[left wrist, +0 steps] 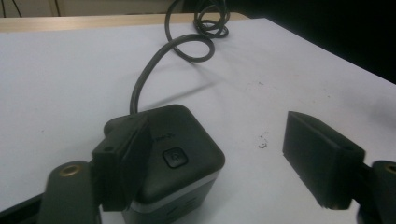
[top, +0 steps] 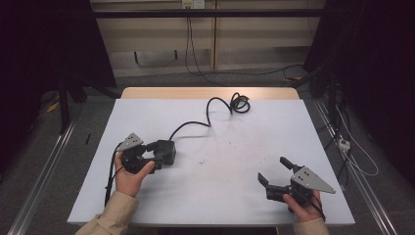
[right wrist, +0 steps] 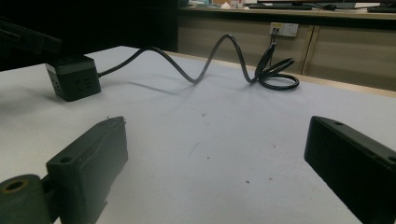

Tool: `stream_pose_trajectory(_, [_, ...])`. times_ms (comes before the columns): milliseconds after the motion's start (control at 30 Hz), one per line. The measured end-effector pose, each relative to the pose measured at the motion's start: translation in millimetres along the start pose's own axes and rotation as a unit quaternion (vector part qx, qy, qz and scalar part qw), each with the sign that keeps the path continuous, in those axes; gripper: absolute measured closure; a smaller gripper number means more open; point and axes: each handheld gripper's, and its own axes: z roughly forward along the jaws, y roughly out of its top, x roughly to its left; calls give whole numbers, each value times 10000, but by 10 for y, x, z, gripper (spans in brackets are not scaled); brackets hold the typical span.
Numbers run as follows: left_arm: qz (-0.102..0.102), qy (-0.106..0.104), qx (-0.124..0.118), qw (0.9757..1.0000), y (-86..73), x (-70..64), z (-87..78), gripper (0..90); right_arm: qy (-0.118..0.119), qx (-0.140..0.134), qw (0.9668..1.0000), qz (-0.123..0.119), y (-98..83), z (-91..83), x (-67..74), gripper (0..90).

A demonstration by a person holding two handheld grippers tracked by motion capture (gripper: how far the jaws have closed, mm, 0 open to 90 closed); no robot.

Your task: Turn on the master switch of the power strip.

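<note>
**Left gripper set around the power cube, not yet closed**

The power cube (top: 167, 151) sat on the left half of the white table (top: 235, 161), with its black cable (top: 208, 117) running back toward the far edge and ending in a loose coil (top: 239, 104). The left gripper (top: 155, 155) had reached it. In the left gripper view, 1 jaw lay against or just over the near corner of the cube (left wrist: 180, 156), while the other jaw stood well off to the side over bare table. The jaws were wide apart and held nothing.

The right gripper (top: 275, 171) hovered low over the near right part of the table, well apart from the cube. Its 2 jaws were spread wide and empty too. In the right gripper view the cube (right wrist: 74, 78) sat far off, with the cable (right wrist: 205, 65) looping behind it.

This looked like the approach step of a grasp on the cube. The next move probably called for shifting the left gripper sideways until the cube sat squarely between both jaws, then closing on its flat sides. The rounded top edge and the button (left wrist: 174, 157) were poor places to pinch. The stiff cable could drag on the cube once it was lifted.
</note>
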Motion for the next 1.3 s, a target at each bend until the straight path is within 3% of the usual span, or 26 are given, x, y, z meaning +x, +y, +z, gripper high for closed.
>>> stream_pose_trajectory(233, [25, -140, -18, 9999, 14, -27, -25, 173, -10, 8, 10000, 0, 0, -9, 1, 56])
stream_pose_trajectory(800, [165, -247, -4, 9996, -8, -52, -146, 62, -14, 3, 10000, -7, 2, -19, 3, 56])
stream_pose_trajectory(1300, [286, -346, -72, 9990, -64, -38, -276, 51, -11, -12, 10000, -13, 8, -14, 10, 56])
